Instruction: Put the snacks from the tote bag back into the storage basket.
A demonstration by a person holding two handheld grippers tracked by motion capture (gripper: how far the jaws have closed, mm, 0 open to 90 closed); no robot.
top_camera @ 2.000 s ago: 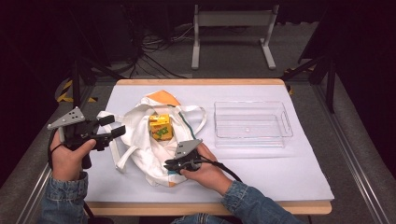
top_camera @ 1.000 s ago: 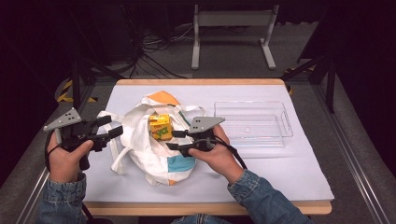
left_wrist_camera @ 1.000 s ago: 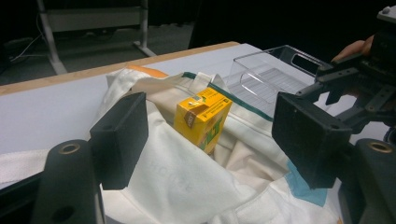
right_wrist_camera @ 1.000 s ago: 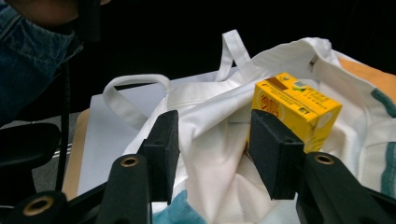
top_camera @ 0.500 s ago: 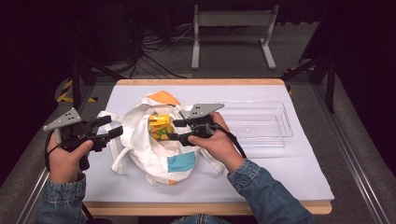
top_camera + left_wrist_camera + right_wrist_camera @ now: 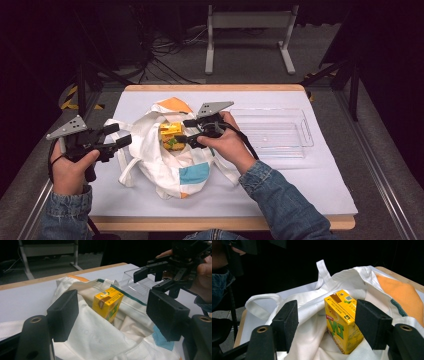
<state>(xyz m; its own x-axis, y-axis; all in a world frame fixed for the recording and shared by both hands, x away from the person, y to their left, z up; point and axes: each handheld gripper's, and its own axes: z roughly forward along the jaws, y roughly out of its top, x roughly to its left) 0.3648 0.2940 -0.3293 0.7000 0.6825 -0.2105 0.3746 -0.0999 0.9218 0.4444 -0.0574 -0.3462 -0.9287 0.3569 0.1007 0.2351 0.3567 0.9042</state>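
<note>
A yellow drink carton stands upright in the mouth of a white cloth tote bag with orange and blue patches. My right gripper is open at the bag's mouth, its jaws spread to either side of the carton without touching it. My left gripper is open and hovers at the bag's left edge, beside a white handle. The right gripper appears far off in the left gripper view.
A clear plastic tray lies to the right of the bag on the white sheet covering the wooden table. A metal stand and cables sit on the floor beyond the table's far edge.
My right gripper rose from the bag's near right side and moved left and away to the bag's mouth, now straddling the carton. The left gripper hardly moved.
</note>
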